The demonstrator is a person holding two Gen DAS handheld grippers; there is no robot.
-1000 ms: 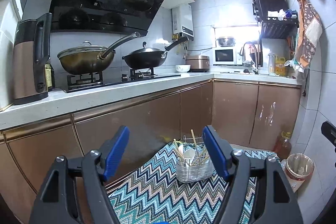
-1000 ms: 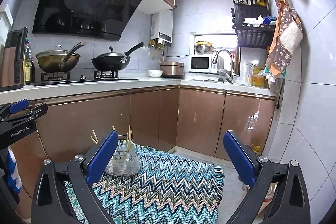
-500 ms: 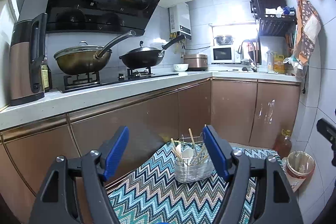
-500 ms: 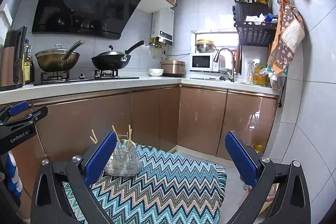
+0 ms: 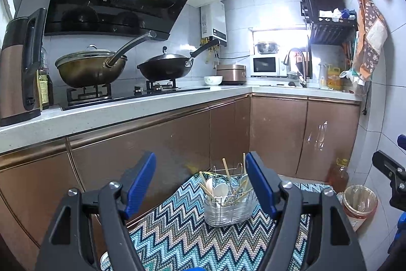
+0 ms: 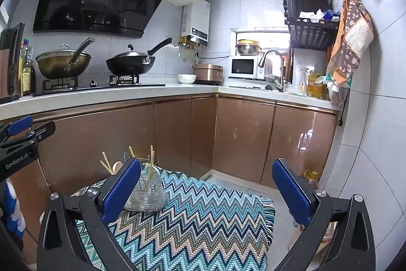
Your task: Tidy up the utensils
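A clear utensil holder (image 5: 228, 207) with a wire rack stands on a zigzag-patterned cloth (image 5: 192, 238). White spoons (image 5: 220, 191) and wooden chopsticks (image 5: 226, 170) stick up out of it. My left gripper (image 5: 200, 184) is open and empty, a short way in front of the holder. In the right wrist view the holder (image 6: 146, 192) sits partly behind the left blue pad. My right gripper (image 6: 206, 189) is open wide with nothing between its fingers, to the right of the holder. The left gripper (image 6: 17, 141) shows at that view's left edge.
Copper cabinet fronts (image 5: 157, 141) wrap around under a white counter (image 5: 127, 108) carrying two woks (image 5: 162, 67), a kettle (image 5: 17, 67) and a bowl (image 5: 213, 80). A lined bin (image 5: 359, 205) and an oil bottle (image 5: 338, 172) stand on the floor at right. A tiled wall (image 6: 375, 144) is close on the right.
Both views have shifted slightly; the holder sits a little closer and lower between the fingers. Both grippers stay open as before.
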